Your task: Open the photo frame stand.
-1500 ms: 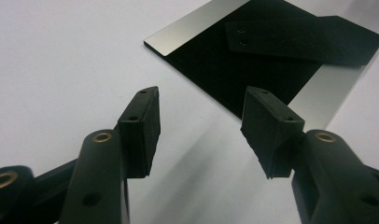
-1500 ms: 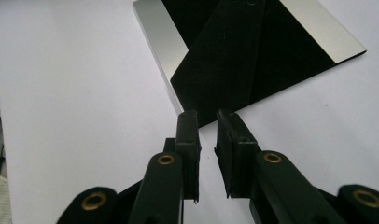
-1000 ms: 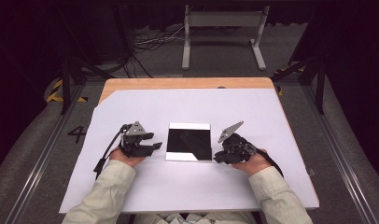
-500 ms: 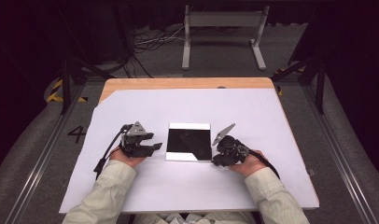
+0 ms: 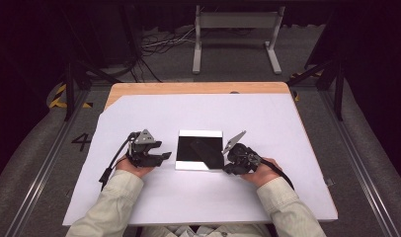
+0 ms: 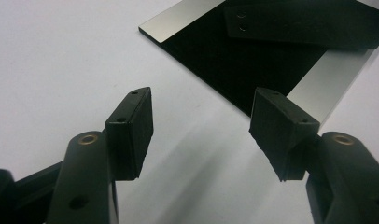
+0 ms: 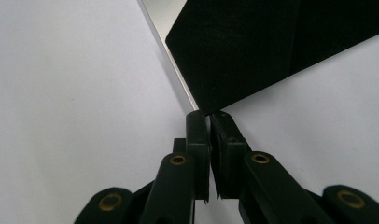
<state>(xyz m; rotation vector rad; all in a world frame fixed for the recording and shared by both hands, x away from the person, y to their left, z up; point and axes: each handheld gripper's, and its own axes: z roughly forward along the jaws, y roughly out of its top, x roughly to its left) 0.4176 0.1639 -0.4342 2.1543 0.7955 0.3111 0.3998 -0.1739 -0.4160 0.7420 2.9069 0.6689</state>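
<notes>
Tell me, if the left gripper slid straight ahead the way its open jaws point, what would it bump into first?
Probably the black square sheet on its silvery plate. The left gripper points at its near edge across bare white table cover; whether it would hit or ride over is unclear.

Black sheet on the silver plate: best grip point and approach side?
Take the black sheet at its near right corner, coming in low from the right side. It is thin and flat, and that corner overhangs the silver plate, so jaws can close over both faces. The right gripper already pinches there, jaws having just been closing. The left gripper is open, beside the plate.
</notes>
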